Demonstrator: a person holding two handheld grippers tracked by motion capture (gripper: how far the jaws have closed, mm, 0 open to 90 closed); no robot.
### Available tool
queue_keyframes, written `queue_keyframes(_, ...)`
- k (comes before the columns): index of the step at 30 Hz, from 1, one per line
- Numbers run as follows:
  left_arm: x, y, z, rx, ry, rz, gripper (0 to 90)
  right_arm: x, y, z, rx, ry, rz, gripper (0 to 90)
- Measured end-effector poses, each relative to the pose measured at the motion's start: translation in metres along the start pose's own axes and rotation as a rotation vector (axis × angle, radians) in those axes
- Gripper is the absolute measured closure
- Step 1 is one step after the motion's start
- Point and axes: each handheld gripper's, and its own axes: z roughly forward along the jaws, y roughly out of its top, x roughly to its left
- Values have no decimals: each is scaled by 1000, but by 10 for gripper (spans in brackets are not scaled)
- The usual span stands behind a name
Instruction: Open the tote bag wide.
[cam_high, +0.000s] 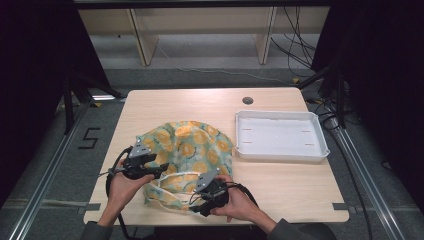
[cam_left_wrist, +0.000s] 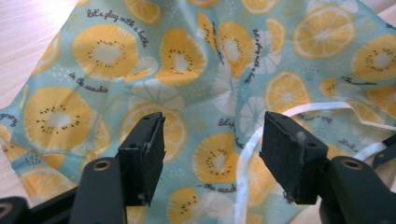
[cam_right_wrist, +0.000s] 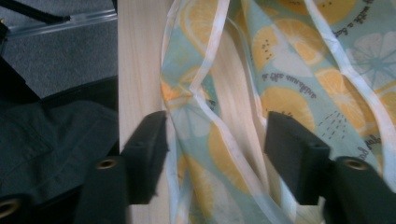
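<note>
A teal cloth printed with orange slices (cam_high: 190, 145) lies crumpled on the wooden table (cam_high: 190, 102), near its front edge. The cloth has white straps (cam_high: 175, 176). My left gripper (cam_high: 159, 169) hovers at the cloth's left side, open. In the left gripper view that gripper (cam_left_wrist: 212, 154) has the cloth (cam_left_wrist: 196, 70) under its spread jaws, and a white strap (cam_left_wrist: 247, 154) curves past the right jaw. My right gripper (cam_high: 194, 201) is at the cloth's front hem, open. In the right gripper view its jaws (cam_right_wrist: 215, 154) straddle the cloth's hem (cam_right_wrist: 224, 154) and a strap (cam_right_wrist: 205, 70) without pressing on them.
A white shallow tray (cam_high: 282, 156) sits on the right half of the table. A round cable hole (cam_high: 247, 100) is behind it. The table's front edge (cam_right_wrist: 140, 70) runs just beside the right gripper, with dark trousers (cam_right_wrist: 51, 140) and grey floor beyond.
</note>
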Motion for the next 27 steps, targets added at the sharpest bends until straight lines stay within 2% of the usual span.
queue_keyframes(3, -2, 0, -3, 3, -2, 18, 372, -2, 0, 2, 4, 1, -16, 523)
queue_keyframes(5, -3, -1, -3, 3, 1, 20, 341, -2, 0, 2, 3, -2, -10, 555)
queue_keyframes(6, -4, -2, -4, 6, -10, 21, 340, -2, 0, 1, 3, 3, 4, 643)
queue_keyframes(7, -4, -2, -4, 6, -10, 21, 340, -2, 0, 1, 3, 3, 4, 643)
queue_keyframes(8, -6, -3, -4, 1, -19, 16, 340, -3, 0, 1, -3, 2, -16, 676)
queue_keyframes(9, -7, -4, -6, 7, -18, 21, 340, -3, 0, 1, -3, -1, -24, 748)
queue_keyframes(11, -8, -6, -9, 2, -23, 29, 336, -3, 0, -1, -14, -5, -41, 813)
queue_keyframes(16, -10, -8, -18, -18, -19, 10, 325, -3, 3, -6, -41, -10, -58, 859)
queue_keyframes(23, -10, -11, -30, -31, -23, 24, 323, -3, 5, -13, -59, -16, -61, 877)
queue_keyframes(24, -10, -11, -30, -40, -23, 15, 322, -3, 5, -13, -66, 1, -60, 880)
queue_keyframes(25, -10, -12, -32, -28, -26, 17, 322, -3, 6, -14, -65, -4, -58, 881)
queue_keyframes(27, -9, -13, -33, -44, -42, 27, 321, -3, 6, -16, -72, 2, -50, 881)
